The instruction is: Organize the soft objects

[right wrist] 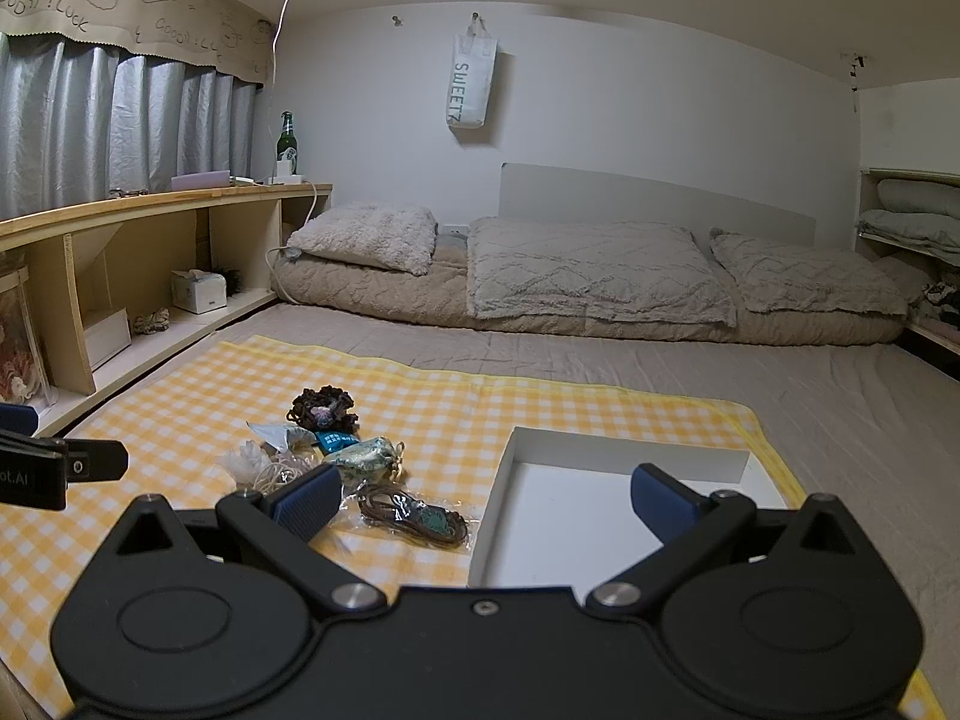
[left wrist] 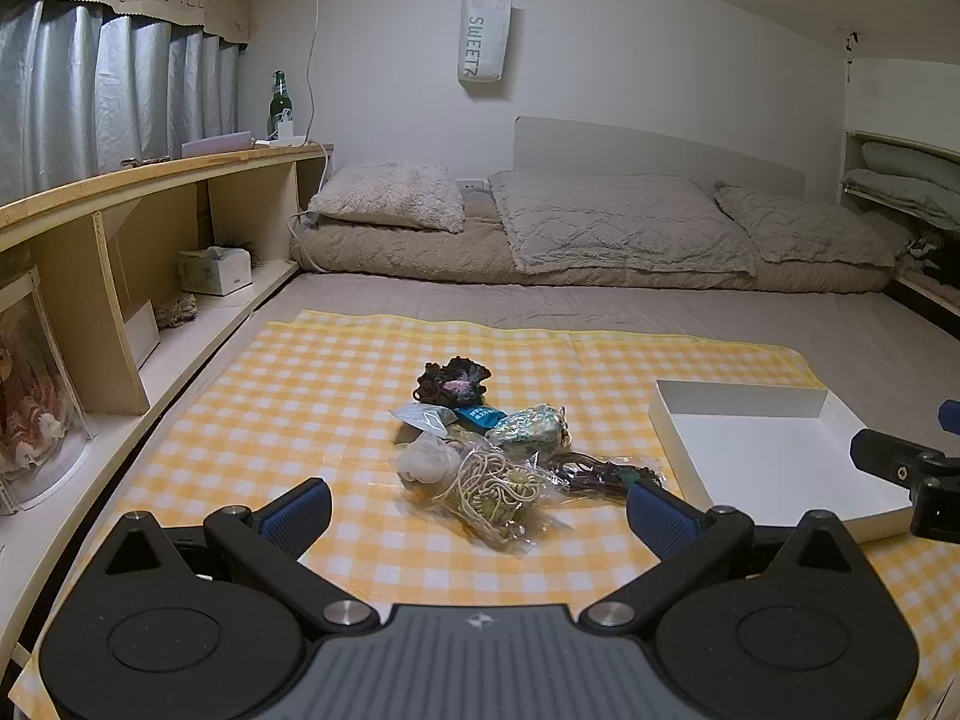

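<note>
A pile of small soft items lies on a yellow checked cloth [left wrist: 270, 396]: a dark crocheted piece [left wrist: 451, 383], a green patterned pouch [left wrist: 528, 429], a bagged cream cord [left wrist: 495, 495], a bagged brown cord [left wrist: 606, 474] and a white puff [left wrist: 426, 459]. An empty white tray [left wrist: 744, 399] lies to the right. My left gripper [left wrist: 477, 513] is open just short of the pile. My right gripper [right wrist: 483, 501] is open, over the tray's [right wrist: 624, 447] left wall, with the brown cord [right wrist: 414, 513] and pouch [right wrist: 366, 456] near its left finger.
A wooden shelf unit [left wrist: 120, 228] with a tissue box [left wrist: 216, 270] runs along the left. Folded bedding and pillows [left wrist: 600, 228] lie at the back wall. A green bottle [left wrist: 278, 102] stands on the shelf top. The right gripper's body shows in the left wrist view [left wrist: 912, 468].
</note>
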A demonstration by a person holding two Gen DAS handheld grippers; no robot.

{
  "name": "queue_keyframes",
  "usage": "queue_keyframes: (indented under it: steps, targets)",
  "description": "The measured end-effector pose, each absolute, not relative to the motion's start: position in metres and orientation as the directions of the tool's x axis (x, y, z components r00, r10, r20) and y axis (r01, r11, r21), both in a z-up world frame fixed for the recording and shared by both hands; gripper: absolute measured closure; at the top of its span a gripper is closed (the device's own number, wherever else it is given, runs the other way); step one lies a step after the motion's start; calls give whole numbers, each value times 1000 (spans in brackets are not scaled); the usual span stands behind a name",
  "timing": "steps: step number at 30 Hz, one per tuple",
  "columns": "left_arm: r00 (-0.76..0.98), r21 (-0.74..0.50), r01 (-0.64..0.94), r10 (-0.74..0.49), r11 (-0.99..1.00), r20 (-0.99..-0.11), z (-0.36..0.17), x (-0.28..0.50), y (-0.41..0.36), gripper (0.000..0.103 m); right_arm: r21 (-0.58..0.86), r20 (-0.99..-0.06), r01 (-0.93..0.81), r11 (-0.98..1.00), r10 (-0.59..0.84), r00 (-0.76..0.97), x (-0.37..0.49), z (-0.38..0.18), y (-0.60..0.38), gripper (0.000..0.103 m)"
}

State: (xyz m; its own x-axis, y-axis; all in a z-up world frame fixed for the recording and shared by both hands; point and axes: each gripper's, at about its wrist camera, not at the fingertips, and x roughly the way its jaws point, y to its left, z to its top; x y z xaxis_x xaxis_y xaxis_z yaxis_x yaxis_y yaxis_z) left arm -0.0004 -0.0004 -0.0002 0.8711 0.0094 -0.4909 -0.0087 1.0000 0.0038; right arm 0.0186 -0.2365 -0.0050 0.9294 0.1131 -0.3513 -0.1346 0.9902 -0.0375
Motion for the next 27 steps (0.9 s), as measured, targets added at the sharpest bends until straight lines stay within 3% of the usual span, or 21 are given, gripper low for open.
queue_keyframes:
  steps: [27]
  targets:
    - [871, 7, -9, 11, 1000, -491, 0, 0, -1, 0, -35, -355, -136, 990, 115, 928, 17, -5, -240, 0]
